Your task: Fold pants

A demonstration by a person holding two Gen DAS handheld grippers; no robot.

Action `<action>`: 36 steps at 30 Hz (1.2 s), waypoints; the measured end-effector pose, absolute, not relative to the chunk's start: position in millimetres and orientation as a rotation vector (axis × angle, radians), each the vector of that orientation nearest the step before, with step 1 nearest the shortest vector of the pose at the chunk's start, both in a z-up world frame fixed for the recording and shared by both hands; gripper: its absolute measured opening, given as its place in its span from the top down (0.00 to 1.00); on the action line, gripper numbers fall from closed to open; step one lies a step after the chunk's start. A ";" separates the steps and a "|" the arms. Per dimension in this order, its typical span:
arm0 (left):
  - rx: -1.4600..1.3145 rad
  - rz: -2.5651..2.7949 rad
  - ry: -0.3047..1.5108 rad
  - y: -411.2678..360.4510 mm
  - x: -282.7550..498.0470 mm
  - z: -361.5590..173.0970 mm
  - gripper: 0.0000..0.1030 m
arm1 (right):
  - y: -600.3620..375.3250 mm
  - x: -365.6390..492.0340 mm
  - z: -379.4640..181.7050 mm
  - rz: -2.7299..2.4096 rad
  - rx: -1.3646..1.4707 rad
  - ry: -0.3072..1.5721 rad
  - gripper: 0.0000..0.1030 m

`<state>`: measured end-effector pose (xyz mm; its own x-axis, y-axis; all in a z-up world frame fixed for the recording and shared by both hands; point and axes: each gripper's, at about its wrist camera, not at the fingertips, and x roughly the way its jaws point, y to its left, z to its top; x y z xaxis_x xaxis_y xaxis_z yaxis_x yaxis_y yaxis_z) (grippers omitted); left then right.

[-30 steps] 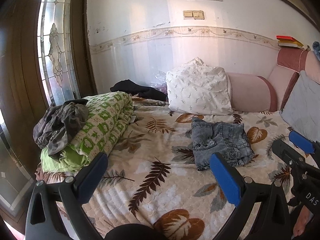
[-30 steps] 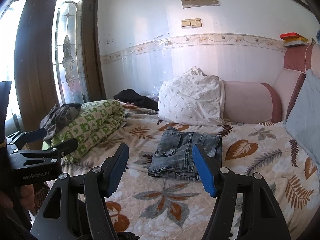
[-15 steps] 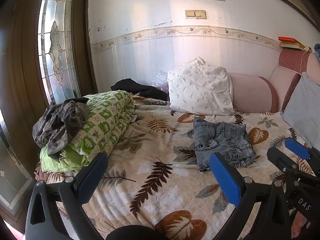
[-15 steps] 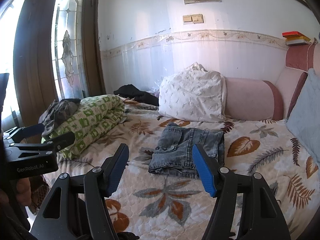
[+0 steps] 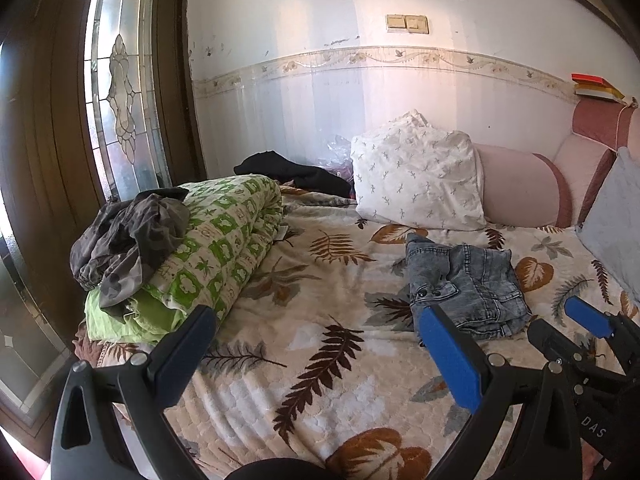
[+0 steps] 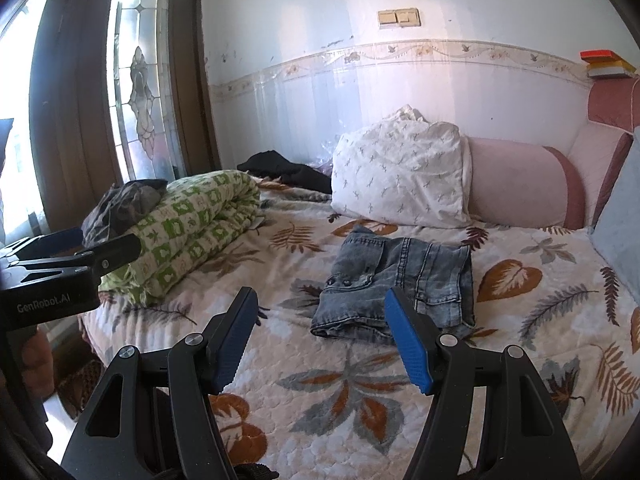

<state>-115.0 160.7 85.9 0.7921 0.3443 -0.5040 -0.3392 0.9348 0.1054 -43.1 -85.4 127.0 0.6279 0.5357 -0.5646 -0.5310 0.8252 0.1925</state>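
Ahead, folded grey jeans (image 6: 394, 282) lie on my leaf-print bed (image 6: 520, 336). Both my left gripper (image 5: 320, 344) and right gripper (image 6: 322, 334) hover wide, holding nothing.

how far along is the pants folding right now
Looks done: the grey denim pants already lie as a compact folded bundle on the leaf-print bedspread, in front of the white pillow. In hand: nothing; the left gripper and right gripper are both open and empty, short of the pants. Left: at most tidying the slightly uneven edges.
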 end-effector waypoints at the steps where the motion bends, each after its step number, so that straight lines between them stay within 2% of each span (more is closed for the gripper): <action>1: 0.010 0.368 0.548 161.0 -112.9 84.2 0.00 | -85.0 -42.1 125.4 0.610 0.007 0.653 0.37; 11: -0.009 0.285 0.592 149.0 -80.0 70.2 0.00 | -87.4 -22.8 106.5 0.575 -0.001 0.690 0.37; 25: 0.033 0.119 0.640 85.4 -10.8 55.0 0.00 | -156.9 37.6 85.8 0.380 0.028 0.701 0.36; 36: 0.057 0.113 0.663 69.5 1.8 46.8 0.00 | -170.4 49.4 71.9 0.371 0.071 0.725 0.37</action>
